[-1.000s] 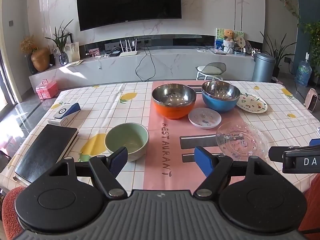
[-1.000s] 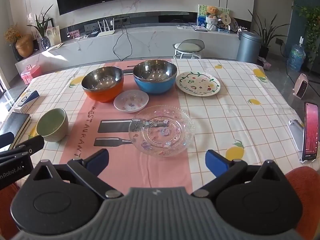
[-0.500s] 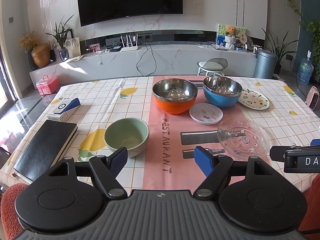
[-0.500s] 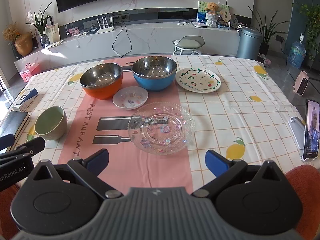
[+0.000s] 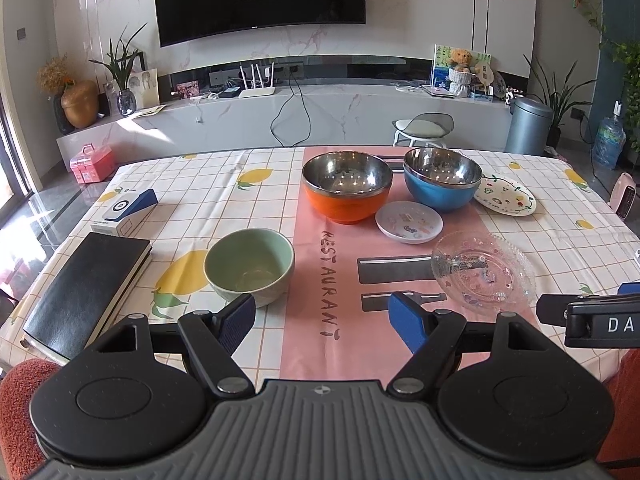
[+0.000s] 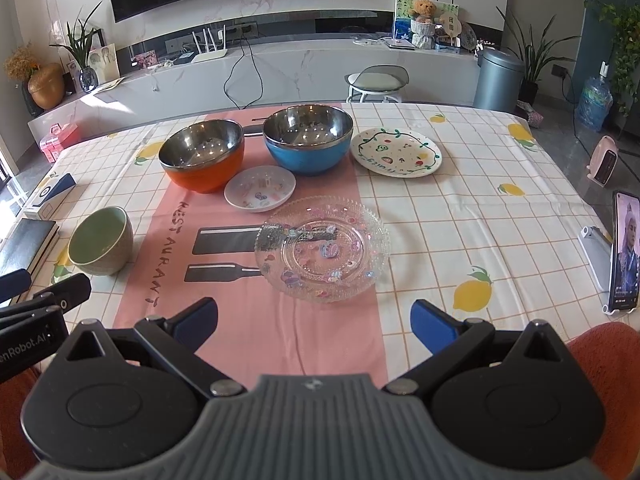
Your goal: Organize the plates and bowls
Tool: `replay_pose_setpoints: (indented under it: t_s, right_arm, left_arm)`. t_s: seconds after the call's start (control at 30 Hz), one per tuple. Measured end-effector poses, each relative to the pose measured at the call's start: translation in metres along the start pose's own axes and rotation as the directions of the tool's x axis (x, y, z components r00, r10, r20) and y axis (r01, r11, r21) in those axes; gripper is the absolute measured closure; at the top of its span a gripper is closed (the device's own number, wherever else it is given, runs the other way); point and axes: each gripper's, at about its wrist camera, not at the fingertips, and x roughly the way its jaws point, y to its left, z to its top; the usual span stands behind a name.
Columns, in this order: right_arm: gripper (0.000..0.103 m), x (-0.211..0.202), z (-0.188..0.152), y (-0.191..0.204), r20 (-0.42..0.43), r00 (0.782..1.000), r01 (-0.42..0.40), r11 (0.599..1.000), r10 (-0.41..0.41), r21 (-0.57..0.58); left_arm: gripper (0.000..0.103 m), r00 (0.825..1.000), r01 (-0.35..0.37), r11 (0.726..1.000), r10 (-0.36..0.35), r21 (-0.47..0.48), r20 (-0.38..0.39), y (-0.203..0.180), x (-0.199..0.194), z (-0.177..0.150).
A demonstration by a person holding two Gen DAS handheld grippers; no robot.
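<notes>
A green bowl [image 5: 249,265] [image 6: 100,241] stands just beyond my open, empty left gripper [image 5: 324,318]. An orange steel bowl [image 5: 346,191] [image 6: 202,161] and a blue steel bowl [image 5: 442,178] [image 6: 308,137] stand side by side at the back. A small white plate [image 5: 409,222] [image 6: 260,189] lies in front of them. A clear glass plate [image 5: 482,272] [image 6: 322,249] lies just beyond my open, empty right gripper [image 6: 314,320]. A white decorated plate [image 5: 505,197] [image 6: 397,153] lies right of the blue bowl.
A black notebook [image 5: 86,282] and a white-and-blue box [image 5: 125,208] lie at the table's left. A phone on a stand [image 6: 622,254] is at the right edge. The tablecloth has a pink runner [image 5: 320,280]. The right gripper's body shows in the left wrist view [image 5: 596,320].
Both grippers have risen and drawn back slightly, so the dishes sit a little lower in view. No dish has moved; both grippers stay open.
</notes>
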Motion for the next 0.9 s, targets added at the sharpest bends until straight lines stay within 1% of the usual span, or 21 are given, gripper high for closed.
replay_pose_setpoints:
  t_s: [0.4, 0.6, 0.73, 0.83, 0.9]
  right_arm:
    - [0.003, 0.0015, -0.0041, -0.0042, -0.016, 1.0, 0.003, 1.0, -0.003, 0.018]
    - [0.003, 0.001, -0.0048, -0.005, -0.016, 1.0, 0.0, 1.0, 0.0, 0.019]
    - [0.003, 0.001, -0.0046, -0.0052, -0.017, 1.0, 0.002, 1.0, -0.001, 0.02]
    - [0.003, 0.0008, -0.0054, -0.0052, -0.017, 1.0, 0.002, 1.0, -0.001, 0.02]
    - [0.003, 0.0006, -0.0056, -0.0053, -0.017, 1.0, 0.002, 1.0, -0.002, 0.019]
  left_arm:
    - [0.014, 1.0, 0.012, 1.0, -0.012, -0.009, -0.002, -0.0006, -0.0008, -0.0024]
    - [0.014, 1.0, -0.002, 1.0, 0.002, -0.02, 0.012, 0.0002, -0.0033, -0.0023]
    - [0.018, 1.0, 0.012, 0.999, -0.012, -0.04, 0.002, 0.0028, -0.003, -0.0019]
    - [0.023, 1.0, 0.026, 0.998, -0.027, -0.058, -0.012, 0.0052, -0.0011, -0.0026]
    - [0.024, 0.999, 0.03, 0.997, -0.031, -0.069, -0.014, 0.0065, -0.0007, -0.0034]
